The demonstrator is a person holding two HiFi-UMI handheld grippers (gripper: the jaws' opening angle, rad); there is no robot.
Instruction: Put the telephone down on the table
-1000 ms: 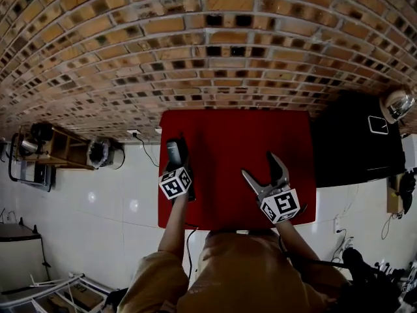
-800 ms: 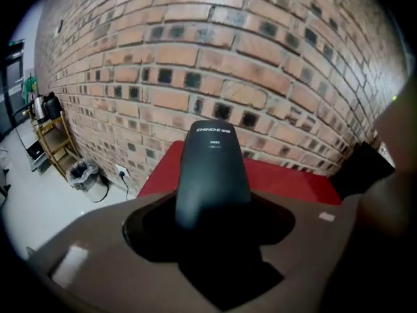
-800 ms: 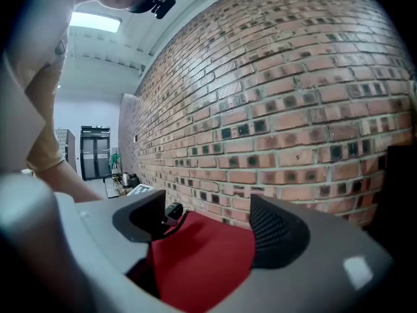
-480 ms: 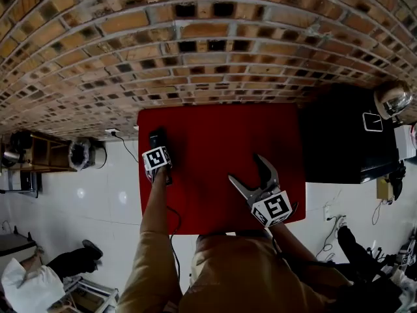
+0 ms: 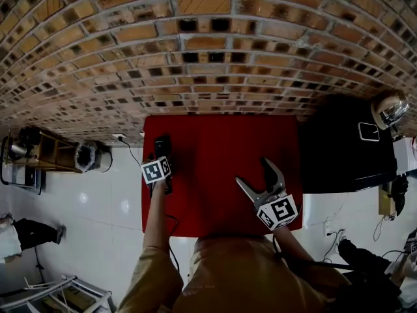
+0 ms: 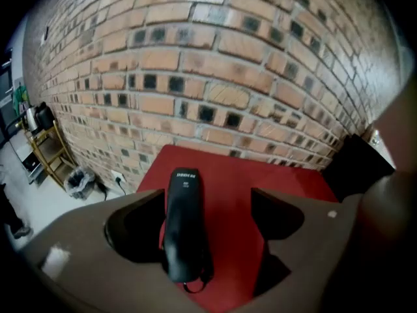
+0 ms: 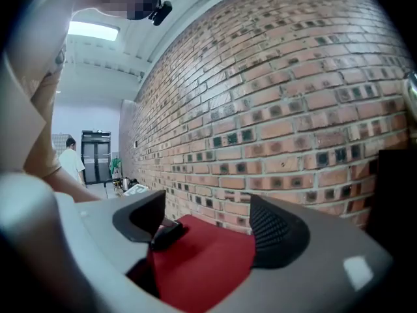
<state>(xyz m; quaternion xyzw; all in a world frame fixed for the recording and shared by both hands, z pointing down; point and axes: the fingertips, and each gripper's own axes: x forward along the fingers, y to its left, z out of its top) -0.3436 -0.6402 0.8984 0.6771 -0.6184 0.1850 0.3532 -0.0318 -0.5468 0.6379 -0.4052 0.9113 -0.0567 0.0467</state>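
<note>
A black telephone handset (image 6: 184,227) lies lengthwise on the red table (image 6: 228,175), near the table's left edge in the head view (image 5: 161,147). My left gripper (image 6: 207,201) points down over it and its jaws are opening. The handset lies between them, close to the left jaw, with a wide gap to the right jaw. The same gripper's marker cube sits just behind the handset in the head view (image 5: 160,158). My right gripper (image 5: 254,173) hovers open over the table's near right part, held level, with nothing between its jaws (image 7: 207,210).
A brick wall (image 5: 208,51) runs along the table's far edge. A black cabinet (image 5: 345,142) stands against the table's right side, with a shiny round object (image 5: 389,108) on it. On the white floor to the left are a wooden shelf (image 5: 52,152) and a wall socket with a cable (image 5: 119,137).
My left gripper has carried the telephone from left of the table's middle out to its left edge. The right gripper has stayed open and has shifted only a little.
</note>
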